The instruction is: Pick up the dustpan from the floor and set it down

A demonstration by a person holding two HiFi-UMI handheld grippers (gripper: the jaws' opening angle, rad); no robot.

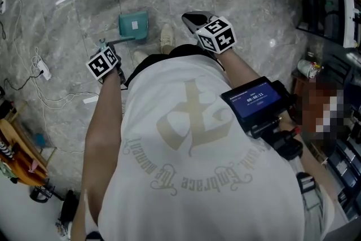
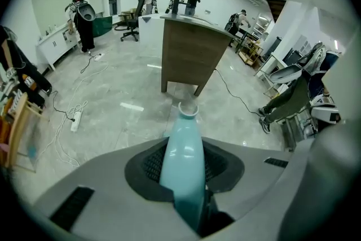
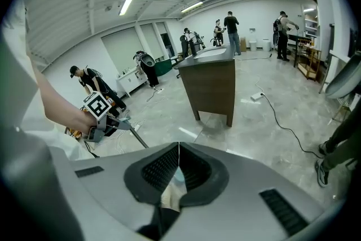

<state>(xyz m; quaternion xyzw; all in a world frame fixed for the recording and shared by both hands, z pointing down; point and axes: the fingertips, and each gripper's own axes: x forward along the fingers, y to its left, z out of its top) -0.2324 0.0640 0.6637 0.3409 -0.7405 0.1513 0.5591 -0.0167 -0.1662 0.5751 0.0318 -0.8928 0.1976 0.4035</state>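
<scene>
My left gripper clamps the dustpan handle; its near end sinks between my jaws, and rod and pan are lost beneath them. Behind the closed jaws of my right gripper, a pale blur I cannot name.

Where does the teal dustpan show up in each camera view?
Head view: dustpan upper centre, left hand-held gripper holding it.
Left gripper view: teal handle, bottom centre, clamped.
Right gripper view: likely only its shaft, left.
Shared: brown counter, both gripper views.
</scene>
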